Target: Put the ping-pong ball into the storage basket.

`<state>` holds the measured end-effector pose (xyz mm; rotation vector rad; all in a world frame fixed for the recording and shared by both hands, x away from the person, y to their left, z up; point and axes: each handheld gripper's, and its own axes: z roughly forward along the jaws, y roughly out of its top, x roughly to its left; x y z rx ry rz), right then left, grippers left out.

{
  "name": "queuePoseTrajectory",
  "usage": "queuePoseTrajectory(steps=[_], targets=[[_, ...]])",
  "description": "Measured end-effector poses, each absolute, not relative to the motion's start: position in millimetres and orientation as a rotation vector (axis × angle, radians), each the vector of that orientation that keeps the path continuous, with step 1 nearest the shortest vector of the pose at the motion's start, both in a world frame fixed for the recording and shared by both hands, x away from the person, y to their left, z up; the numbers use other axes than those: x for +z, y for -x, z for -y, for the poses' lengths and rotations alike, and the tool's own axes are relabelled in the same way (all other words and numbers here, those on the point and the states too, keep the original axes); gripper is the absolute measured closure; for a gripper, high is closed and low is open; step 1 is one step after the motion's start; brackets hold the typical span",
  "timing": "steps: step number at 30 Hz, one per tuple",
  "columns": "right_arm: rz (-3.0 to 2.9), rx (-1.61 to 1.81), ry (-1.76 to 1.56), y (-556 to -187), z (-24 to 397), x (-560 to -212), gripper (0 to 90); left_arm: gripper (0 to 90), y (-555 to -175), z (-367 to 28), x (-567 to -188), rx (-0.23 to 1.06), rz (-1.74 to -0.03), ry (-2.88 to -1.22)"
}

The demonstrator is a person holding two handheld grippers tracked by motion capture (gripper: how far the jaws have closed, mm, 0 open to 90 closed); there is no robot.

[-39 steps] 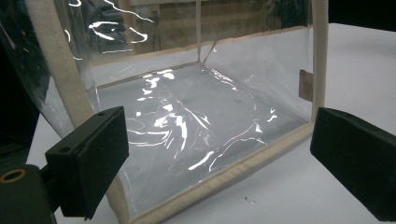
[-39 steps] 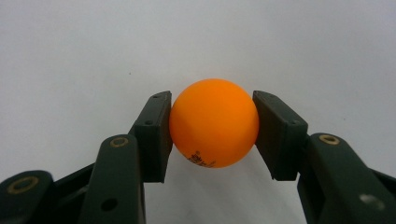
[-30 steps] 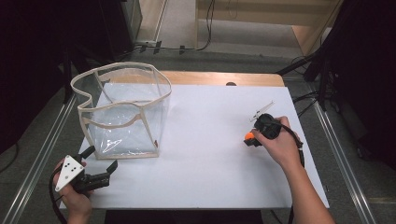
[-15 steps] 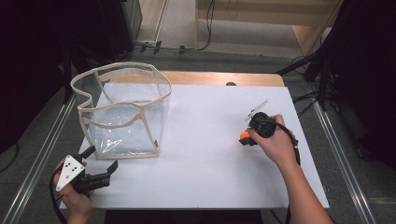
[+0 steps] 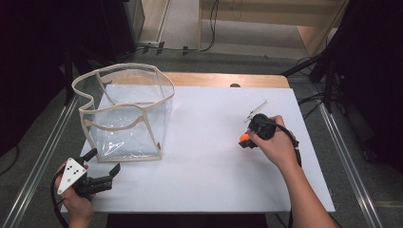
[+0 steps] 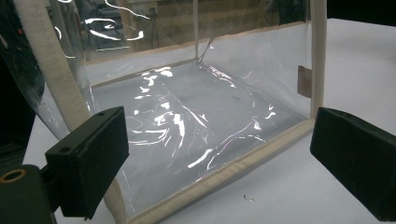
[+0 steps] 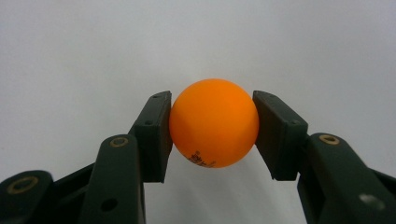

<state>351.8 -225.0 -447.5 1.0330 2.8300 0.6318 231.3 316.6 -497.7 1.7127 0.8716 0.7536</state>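
An orange, round plastic ball [image 7: 214, 122] is gripped between the two black jaws of the right gripper [image 7: 212, 128], one pad pressed flat against each side of it; dark printed marks are seen low on the ball's surface, too small to be read. Under and beyond the jaws a plain white table surface [image 7: 196, 42] is observed. From the high view, the right gripper [image 5: 246, 140] is held by the person's right hand [image 5: 275, 145] above the white tabletop [image 5: 209, 166], with the ball [image 5: 244, 137] seen as an orange spot at the jaw end, toward the table's centre. A small clear, thin object [image 5: 255, 110] lies on the white surface just beyond the gripper; what it is cannot be told. Well apart from this gripper, across the table, a transparent plastic bag with cream fabric edging [image 5: 124, 114] is standing upright with its mouth open. The left gripper [image 5: 101, 164], held in the left hand [image 5: 76, 199], is positioned just in front of that bag's near bottom edge. Its jaws are spread wide with nothing held between them, and the bag [image 6: 196, 116] is framed between them in the left gripper view, not touched.
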Motion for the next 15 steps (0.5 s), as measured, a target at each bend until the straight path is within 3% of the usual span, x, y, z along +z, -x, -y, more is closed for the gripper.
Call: queuePoseTrajectory(steps=[15], targets=[[-2.864,0.641,-0.979,-357.4,203.9,-443.1,48.1,5.0,-231.5,-316.8,-497.7,0.748,-0.870,-1.714]])
